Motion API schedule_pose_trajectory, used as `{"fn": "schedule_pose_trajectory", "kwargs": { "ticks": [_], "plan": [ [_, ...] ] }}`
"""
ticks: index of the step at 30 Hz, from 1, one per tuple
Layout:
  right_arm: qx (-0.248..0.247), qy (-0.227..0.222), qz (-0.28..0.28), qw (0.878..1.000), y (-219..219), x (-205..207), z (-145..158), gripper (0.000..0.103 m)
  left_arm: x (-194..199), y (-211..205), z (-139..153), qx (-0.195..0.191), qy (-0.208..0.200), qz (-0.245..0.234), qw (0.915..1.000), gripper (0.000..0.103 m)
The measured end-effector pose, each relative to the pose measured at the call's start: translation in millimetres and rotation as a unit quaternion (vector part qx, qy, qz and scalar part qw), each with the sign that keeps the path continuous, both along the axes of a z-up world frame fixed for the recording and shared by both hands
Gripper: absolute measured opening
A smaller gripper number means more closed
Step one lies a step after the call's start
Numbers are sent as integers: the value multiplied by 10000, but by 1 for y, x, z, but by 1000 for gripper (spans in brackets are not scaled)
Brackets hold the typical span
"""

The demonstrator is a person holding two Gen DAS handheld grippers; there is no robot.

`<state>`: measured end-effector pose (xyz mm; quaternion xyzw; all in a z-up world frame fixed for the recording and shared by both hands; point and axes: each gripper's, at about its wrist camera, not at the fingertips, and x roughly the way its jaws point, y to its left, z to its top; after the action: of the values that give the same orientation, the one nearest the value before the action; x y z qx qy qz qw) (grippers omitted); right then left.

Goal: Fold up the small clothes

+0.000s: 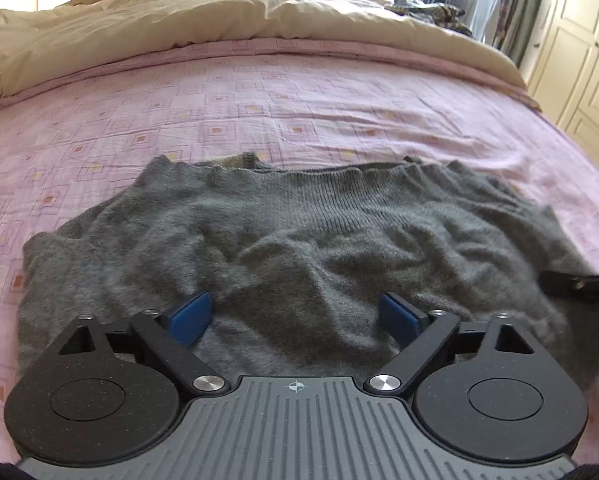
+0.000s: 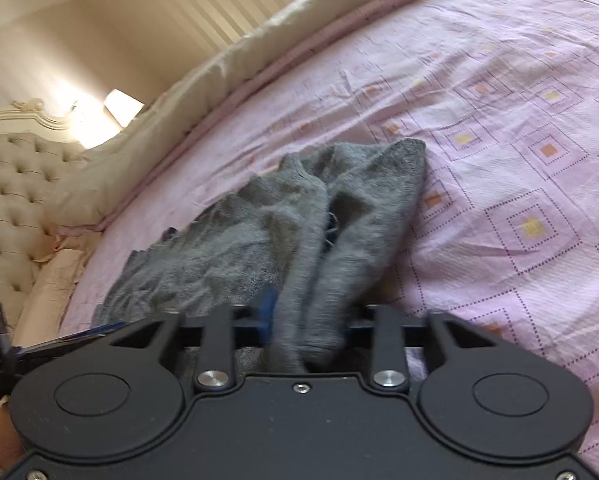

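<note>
Left hand-held gripper (image 1: pixel 295 316) spread wide over grey sweater (image 1: pixel 299 240), right hand-held gripper (image 2: pixel 311 316) clamping its bunched edge

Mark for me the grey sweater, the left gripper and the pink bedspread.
grey sweater (image 1: pixel 299 232): left wrist view, middle of the knit body.
left gripper (image 1: pixel 295 320): left wrist view, midway between the open blue fingertips.
pink bedspread (image 1: pixel 299 96): left wrist view, bare patterned area beyond the sweater.

We can read no words, brands or numbers anywhere. The only sign we find is a small crosshair mark (image 1: pixel 295 386) printed on the left tool's ribbed grey body.
</note>
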<state>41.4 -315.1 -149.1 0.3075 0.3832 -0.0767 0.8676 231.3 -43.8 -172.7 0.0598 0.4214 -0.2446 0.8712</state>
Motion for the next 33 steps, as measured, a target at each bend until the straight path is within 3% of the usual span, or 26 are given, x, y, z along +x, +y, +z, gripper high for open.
{"fn": "schedule_pose_trajectory", "kwargs": {
  "ticks": [3, 11, 19, 26, 33],
  "plan": [
    [-221, 124, -30, 9997, 7, 4, 7, 29, -6, 29, 14, -294, -20, 117, 9995, 89],
    [-724, 369, 22, 9967, 42, 33, 42, 27, -30, 118, 31, -430, -100, 491, 9978, 89],
    [-1067, 266, 622, 9920, 126, 84, 75, 26, -49, 199, 25, -769, 285, 932, 9923, 89],
    [-1236, 414, 1355, 9822, 220, 132, 57, 25, -60, 246, 16, -860, 479, 1198, 9879, 89],
    [-1684, 696, 1901, 9647, 295, 154, 26, 25, -65, 266, 11, -913, 582, 1324, 9853, 89]
  ]
}}
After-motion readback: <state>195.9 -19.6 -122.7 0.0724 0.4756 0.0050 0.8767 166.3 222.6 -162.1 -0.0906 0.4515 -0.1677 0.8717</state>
